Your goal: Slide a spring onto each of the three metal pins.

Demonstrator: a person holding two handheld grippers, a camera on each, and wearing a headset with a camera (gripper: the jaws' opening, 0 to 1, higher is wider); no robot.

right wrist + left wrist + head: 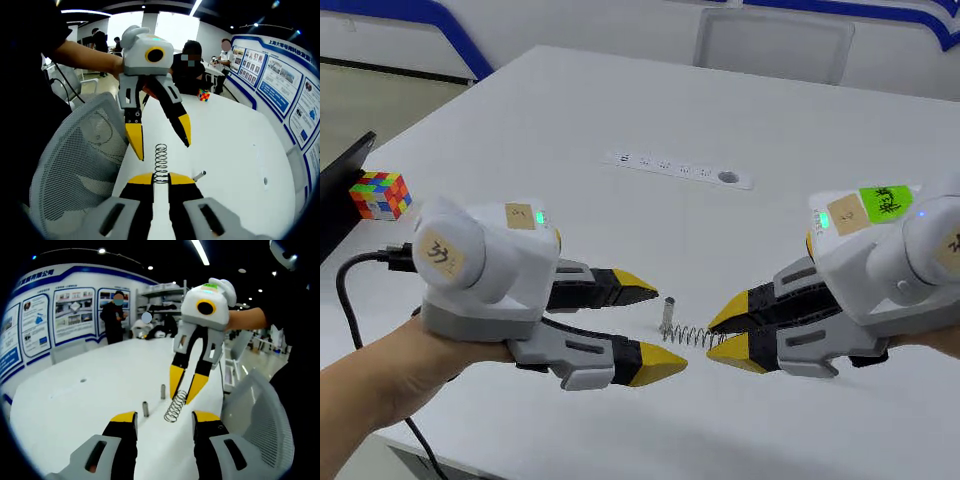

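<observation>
My right gripper (pixel 712 341) is shut on one end of a small metal spring (pixel 694 336), which sticks out to the left just above the white table (pixel 620 110). The spring's free end is close to an upright metal pin (pixel 668 313). My left gripper (pixel 668 330) faces it, open, its yellow tips on either side of the pin and the spring's end. In the left gripper view two pins (pixel 145 408) (pixel 163 391) stand beside the spring (pixel 175 406). The right gripper view shows the spring (pixel 160 162) rising from my pinched tips (pixel 161 179), with one pin (pixel 199 175) to the right.
A white power strip (pixel 677 169) lies at the table's middle. A colourful puzzle cube (pixel 380 195) sits at the left edge, and a black cable (pixel 350 300) hangs near my left hand. A mesh chair (pixel 260 425) stands beside the table. People stand in the background.
</observation>
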